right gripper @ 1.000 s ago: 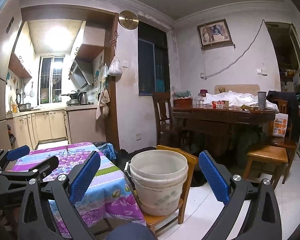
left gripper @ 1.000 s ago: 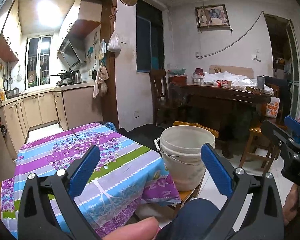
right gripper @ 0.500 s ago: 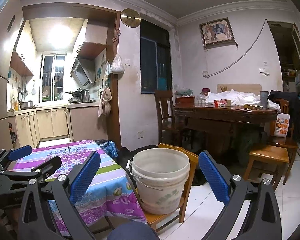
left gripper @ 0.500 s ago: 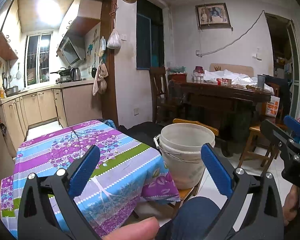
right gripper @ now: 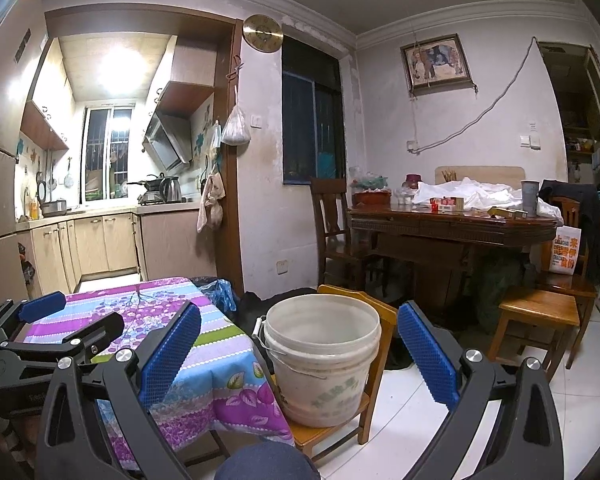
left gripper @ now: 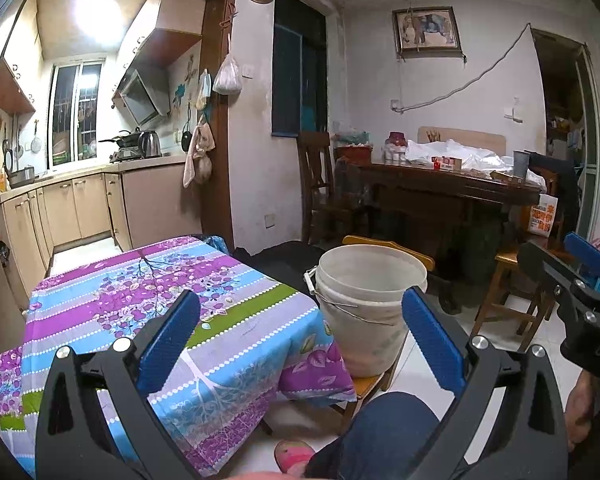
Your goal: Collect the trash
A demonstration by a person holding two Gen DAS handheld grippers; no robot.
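we hold two tools above a small worktop [left gripper: 100,312] covered in a purple floral cloth. the left tool [left gripper: 300,336] and right tool [right gripper: 298,350] are both spread wide and hold nothing. a white bucket [right gripper: 322,360] sits on a wooden chair, centre of the right view, nearer our right tool. no trash shows on the cloth; we cannot tell where it lies.

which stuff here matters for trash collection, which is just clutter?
Relevant:
- white plastic bucket standing on the small wooden chair
- left gripper, open, empty
- right gripper, open, empty
No trash item is clearly visible on the near table.

Clutter:
- floral purple-and-blue tablecloth
- dark wooden dining table with white cloth and boxes
- steel kettle
- round brass wall clock
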